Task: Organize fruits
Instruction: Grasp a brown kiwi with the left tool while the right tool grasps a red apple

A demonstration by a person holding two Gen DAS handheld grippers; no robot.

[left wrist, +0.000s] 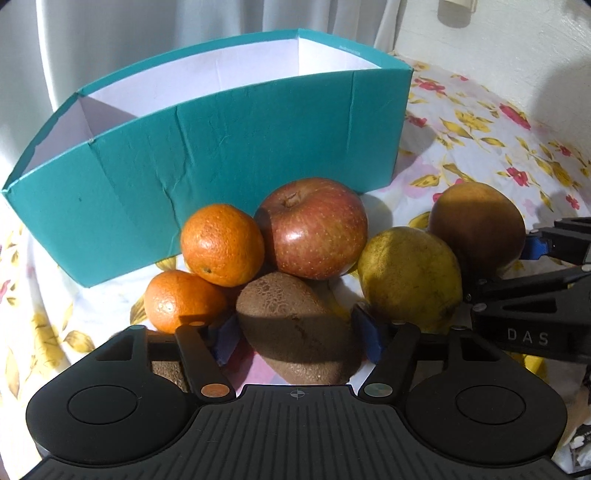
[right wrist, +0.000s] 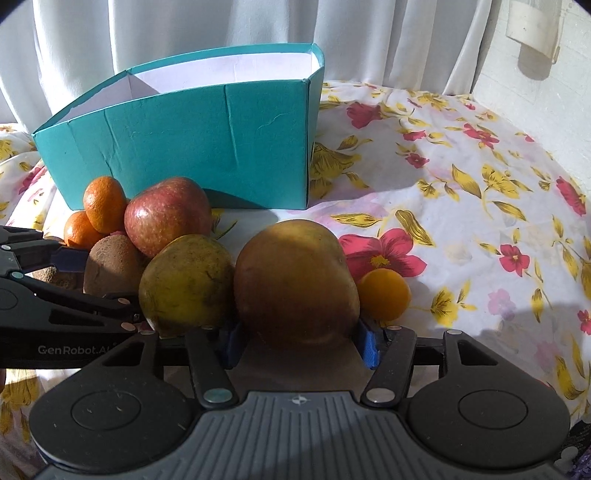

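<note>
A teal box [left wrist: 207,166] with a white inside stands open on the floral cloth, also in the right wrist view [right wrist: 192,144]. In front of it lie two oranges [left wrist: 221,243], a red apple [left wrist: 314,229], a yellow-green pear [left wrist: 410,273] and a brown pear [left wrist: 476,229]. My left gripper [left wrist: 299,336] has its blue pads on both sides of a brown kiwi [left wrist: 295,325]. My right gripper [right wrist: 299,343] has its pads against the brown pear [right wrist: 295,280]. A second kiwi [right wrist: 55,277] lies by the left gripper. A small orange fruit [right wrist: 384,295] lies right of the brown pear.
The floral tablecloth [right wrist: 461,192] stretches to the right of the box. White curtains [right wrist: 184,33] hang behind the box, and a white wall [right wrist: 535,81] stands at the far right. The fruits lie packed close together in front of the box.
</note>
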